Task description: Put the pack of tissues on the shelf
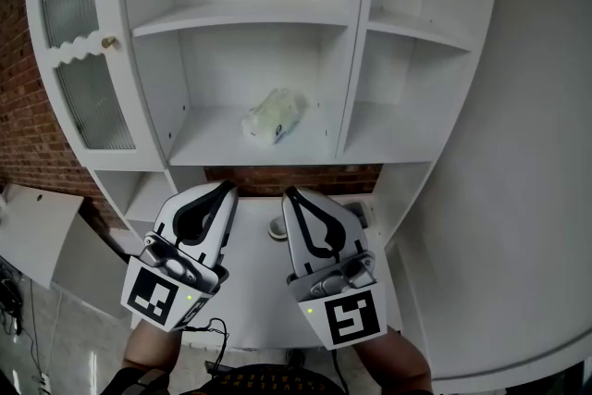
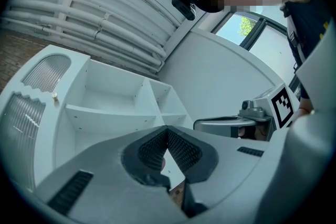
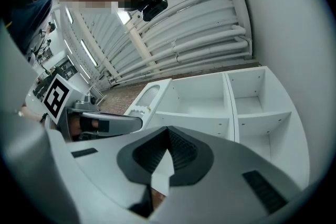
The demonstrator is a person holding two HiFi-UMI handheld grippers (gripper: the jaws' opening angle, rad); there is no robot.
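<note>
Since the tissues already lie on the shelf, the job looks all but done, and what is left for you is a clean finish.

Head view: the pack sits in the left, wider bay of the white unit, on the middle board, right of centre and set back from the front edge, lying a little askew. Your left claw and right claw hang side by side below that board, over the surface, well apart from the pack. Both are clenched with nothing in them. A small round thing lies on the surface between the 2 claws; I cannot tell what it is. The glass door stands open at the left.

Left gripper view: the ribbed pads meet at the tip, and only shelf boards show past them. No tissue is caught there, so a re-grip seems needless.

Right gripper view: the same here. The tips touch, the claw is empty, and the unit's 2 bays lie beyond.

My advice: leave the pack alone, since a soft wrapper would likely slide or crumple if nudged. If you do want it squarer, go in from the front with 1 claw, push low on its side, and stay clear of the divider on the right.
</note>
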